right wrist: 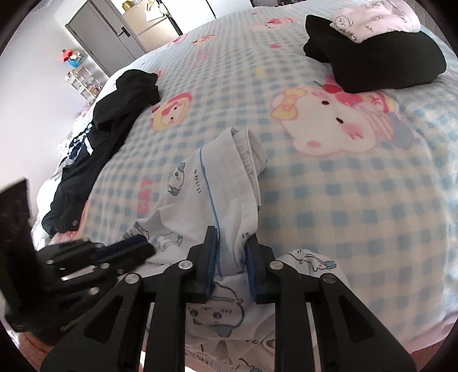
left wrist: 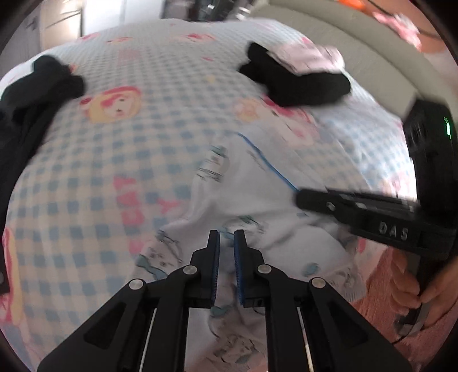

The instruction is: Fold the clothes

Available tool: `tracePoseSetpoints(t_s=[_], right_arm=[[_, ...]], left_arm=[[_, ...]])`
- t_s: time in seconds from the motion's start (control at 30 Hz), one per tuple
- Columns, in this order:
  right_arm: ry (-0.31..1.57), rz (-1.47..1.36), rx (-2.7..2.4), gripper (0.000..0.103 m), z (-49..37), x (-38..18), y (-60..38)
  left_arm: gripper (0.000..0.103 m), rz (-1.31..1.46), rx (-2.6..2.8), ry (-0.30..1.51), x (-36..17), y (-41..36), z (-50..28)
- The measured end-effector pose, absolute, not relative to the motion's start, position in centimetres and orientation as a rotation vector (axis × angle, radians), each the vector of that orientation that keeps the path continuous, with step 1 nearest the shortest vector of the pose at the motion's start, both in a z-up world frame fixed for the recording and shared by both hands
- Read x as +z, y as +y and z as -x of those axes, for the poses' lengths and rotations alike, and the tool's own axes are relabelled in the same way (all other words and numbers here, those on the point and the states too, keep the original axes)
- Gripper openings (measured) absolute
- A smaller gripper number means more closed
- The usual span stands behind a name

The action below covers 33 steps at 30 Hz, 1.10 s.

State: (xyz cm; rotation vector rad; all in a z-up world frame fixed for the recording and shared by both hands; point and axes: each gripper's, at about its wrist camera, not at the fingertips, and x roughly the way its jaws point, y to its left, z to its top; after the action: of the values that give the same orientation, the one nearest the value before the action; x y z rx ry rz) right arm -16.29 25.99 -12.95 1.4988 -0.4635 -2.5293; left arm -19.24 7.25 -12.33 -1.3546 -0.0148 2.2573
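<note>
A white garment [right wrist: 229, 186] with small cartoon prints and a blue stripe lies bunched on the checked bed cover [right wrist: 343, 200], near its front edge. My right gripper [right wrist: 232, 243] is shut on a thick fold of it, the cloth squeezed between the blue pads. My left gripper [left wrist: 227, 237] is shut on a thinner edge of the same white garment [left wrist: 257, 194]. The two grips are close together. In the left wrist view the right gripper [left wrist: 303, 199] comes in from the right. In the right wrist view the left gripper [right wrist: 146, 247] shows at the lower left.
A folded black garment [right wrist: 377, 57] with a pale pink printed one [right wrist: 372, 17] on top sits at the back right. A loose heap of dark clothes [right wrist: 114, 114] lies along the left side of the bed. A beige headboard [left wrist: 357, 57] runs on the right; a person's hand [left wrist: 415, 292] holds the right gripper.
</note>
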Motion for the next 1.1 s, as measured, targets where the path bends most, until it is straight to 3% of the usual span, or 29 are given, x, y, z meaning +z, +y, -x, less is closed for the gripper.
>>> tracePoseSetpoints(t_s=[0.03, 0.07, 0.13, 0.3, 0.4, 0.43, 0.47, 0.5, 0.57, 0.97, 1.1], right_arm=[[-0.483, -1.508, -2.544, 0.026, 16.3, -13.1, 26.5], [-0.508, -1.520, -2.559, 0.031, 16.4, -13.2, 27.1], [-0.562, -1.539, -2.579, 0.031, 16.6, -13.6, 28.2], [-0.554, -1.576, -2.589, 0.035, 17.8, -13.9, 29.5], [-0.500, -1.619, -2.548, 0.038, 18.5, -14.6, 29.5], [-0.493, -1.634, -2.536, 0.038, 18.7, -14.9, 29.5], [-0.491, -1.638, -2.533, 0.038, 18.7, -15.0, 29.5], [-0.490, -1.638, -2.532, 0.038, 18.7, -15.2, 29.5], [-0.509, -1.626, -2.541, 0.038, 18.5, -15.1, 29.8], [-0.442, -1.581, -2.555, 0.038, 19.7, -13.5, 27.5], [-0.344, -1.566, -2.516, 0.041, 20.5, -13.0, 25.1]], left_arm=[[0.021, 1.350, 2.280, -0.016, -12.1, 7.1, 19.5], [0.041, 1.346, 2.293, 0.001, -11.8, 7.2, 19.9], [0.055, 1.337, 2.273, 0.025, -11.7, 7.8, 20.6], [0.056, 1.359, 2.264, 0.095, -12.7, 9.5, 24.3], [0.056, 1.450, 2.119, -0.003, -14.5, 10.6, 26.7], [0.053, 1.459, 2.090, -0.004, -15.0, 11.1, 27.0], [0.031, 1.454, 2.079, 0.004, -15.3, 11.6, 27.1], [0.018, 1.447, 2.080, 0.002, -15.4, 11.8, 26.9], [0.009, 1.425, 2.118, 0.001, -15.3, 11.8, 26.2], [0.005, 1.190, 2.548, -0.114, -6.0, 1.8, 24.6], [0.006, 1.344, 2.537, -0.062, -7.7, -0.1, 25.6]])
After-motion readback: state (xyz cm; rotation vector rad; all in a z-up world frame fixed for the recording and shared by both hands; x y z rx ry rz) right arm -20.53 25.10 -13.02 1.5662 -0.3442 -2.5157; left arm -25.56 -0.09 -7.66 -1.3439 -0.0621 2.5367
